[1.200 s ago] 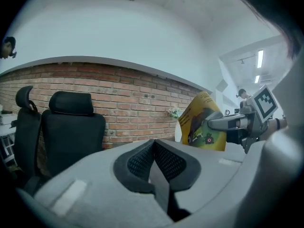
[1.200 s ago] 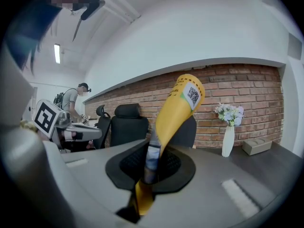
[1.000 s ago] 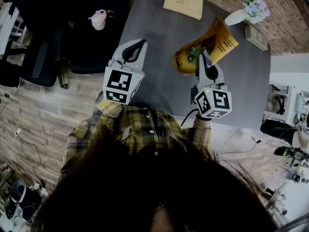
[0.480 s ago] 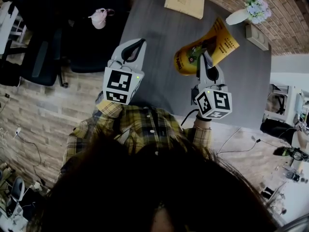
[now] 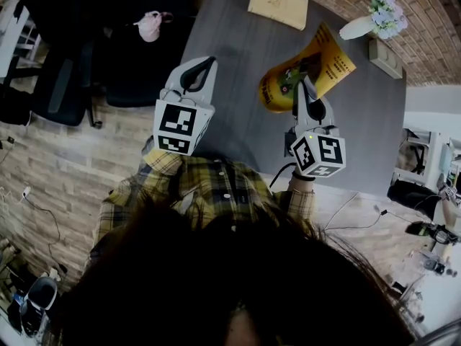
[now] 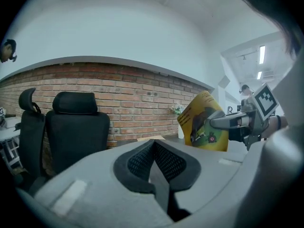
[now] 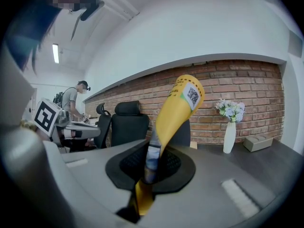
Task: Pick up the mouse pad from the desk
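Far left, black office chairs (image 5: 68, 85) stand beside the dark grey counter (image 5: 238, 56). The left tool (image 5: 204, 65) hangs over the counter's left edge, its jaws fully together with nothing between them. A tan rectangular booklet (image 5: 275, 4) lies flat at the counter's far edge. The right tool (image 5: 303, 85) is clamped on one edge of the yellow printed flexible mouse pad (image 5: 317, 65), which curls upward above the counter. The right gripper view shows this mouse pad (image 7: 175, 108) pinched between the jaws. Further right, a white vase of pale flowers (image 5: 358, 26) and a small grey box (image 5: 383, 55) stand on the counter.
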Demonstrator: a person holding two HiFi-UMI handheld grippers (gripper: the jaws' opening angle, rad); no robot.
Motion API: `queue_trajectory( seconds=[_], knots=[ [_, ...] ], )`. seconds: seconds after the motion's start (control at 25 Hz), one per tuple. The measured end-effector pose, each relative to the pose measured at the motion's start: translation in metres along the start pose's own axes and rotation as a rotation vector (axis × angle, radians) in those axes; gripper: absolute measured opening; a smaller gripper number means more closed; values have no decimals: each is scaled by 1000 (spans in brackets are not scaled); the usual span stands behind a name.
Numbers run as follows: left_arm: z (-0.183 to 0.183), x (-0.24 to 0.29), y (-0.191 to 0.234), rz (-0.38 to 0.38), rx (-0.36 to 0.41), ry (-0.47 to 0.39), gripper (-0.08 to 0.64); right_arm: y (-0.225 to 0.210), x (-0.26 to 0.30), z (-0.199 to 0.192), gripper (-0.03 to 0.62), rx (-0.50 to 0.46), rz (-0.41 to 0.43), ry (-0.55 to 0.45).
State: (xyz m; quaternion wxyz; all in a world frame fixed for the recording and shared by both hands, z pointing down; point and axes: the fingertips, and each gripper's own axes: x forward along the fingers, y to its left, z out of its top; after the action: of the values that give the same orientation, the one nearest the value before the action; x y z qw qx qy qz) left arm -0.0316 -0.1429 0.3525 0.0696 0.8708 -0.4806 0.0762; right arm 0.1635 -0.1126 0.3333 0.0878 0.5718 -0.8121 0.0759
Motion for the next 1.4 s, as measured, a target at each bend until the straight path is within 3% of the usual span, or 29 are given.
queue_trajectory(
  seconds=[1.4],
  knots=[
    [0, 1, 7, 15, -1, 0, -2, -3, 3, -5, 20, 19, 4, 16]
  ],
)
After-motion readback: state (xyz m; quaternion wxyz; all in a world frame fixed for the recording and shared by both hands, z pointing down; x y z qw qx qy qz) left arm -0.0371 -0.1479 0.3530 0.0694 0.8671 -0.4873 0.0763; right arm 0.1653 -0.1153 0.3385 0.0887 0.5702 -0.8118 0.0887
